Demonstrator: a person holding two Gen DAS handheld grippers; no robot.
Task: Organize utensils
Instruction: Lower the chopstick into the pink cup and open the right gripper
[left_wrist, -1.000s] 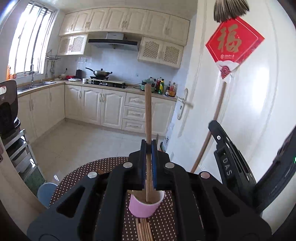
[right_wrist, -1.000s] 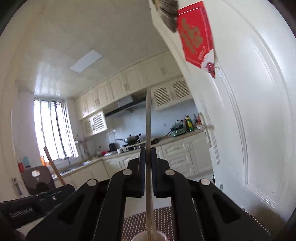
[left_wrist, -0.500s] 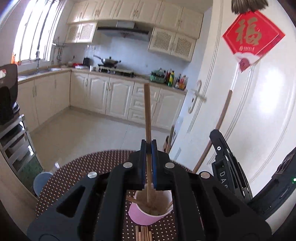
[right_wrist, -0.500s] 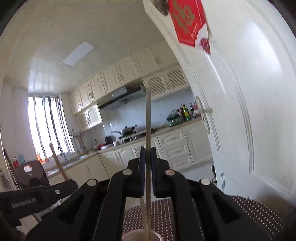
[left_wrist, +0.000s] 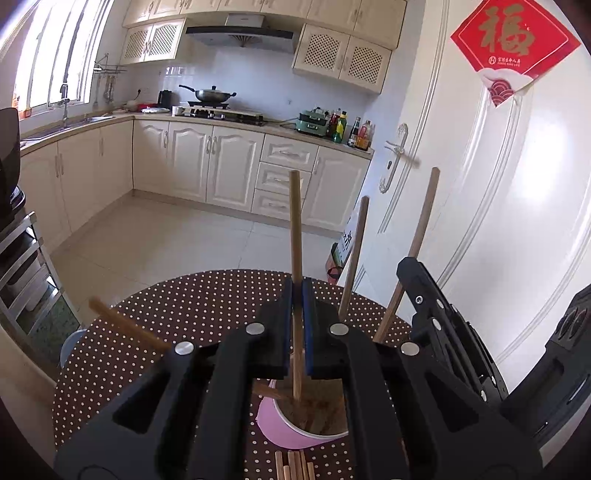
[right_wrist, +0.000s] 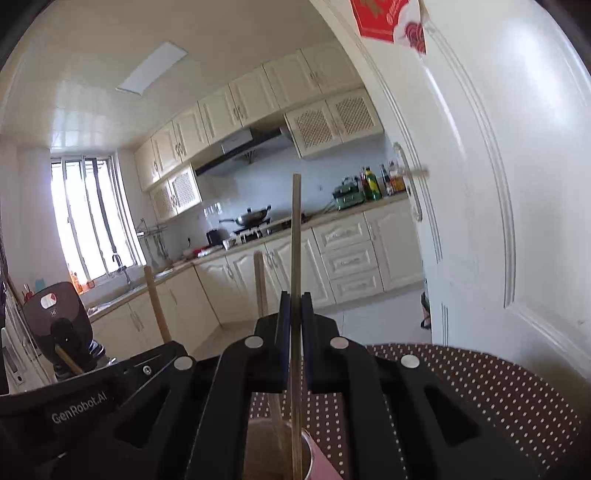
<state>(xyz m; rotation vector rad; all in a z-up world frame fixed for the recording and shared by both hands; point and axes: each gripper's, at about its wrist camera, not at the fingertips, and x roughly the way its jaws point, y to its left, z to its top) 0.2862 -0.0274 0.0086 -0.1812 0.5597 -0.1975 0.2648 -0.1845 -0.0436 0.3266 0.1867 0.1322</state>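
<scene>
My left gripper (left_wrist: 296, 295) is shut on an upright wooden chopstick (left_wrist: 295, 229) whose lower end dips into a pink cup (left_wrist: 295, 428) on the dotted table. Other chopsticks (left_wrist: 354, 254) lean in the cup. My right gripper (right_wrist: 293, 306) is shut on a thin chopstick (right_wrist: 295, 236), also upright, its lower end inside the same cup (right_wrist: 317, 465). The right gripper's body shows at the right of the left wrist view (left_wrist: 443, 325). More chopsticks (left_wrist: 293, 467) lie flat on the table in front of the cup.
The round table has a brown cloth with white dots (left_wrist: 177, 306). A white door (left_wrist: 498, 221) stands close on the right. Kitchen cabinets (left_wrist: 221, 158) are beyond the tiled floor. A metal rack (left_wrist: 22, 266) is at the left.
Both grippers have tilted down and moved lower over the cup. The two held chopsticks now reach deeper into it, and more of the leaning chopsticks show.
</scene>
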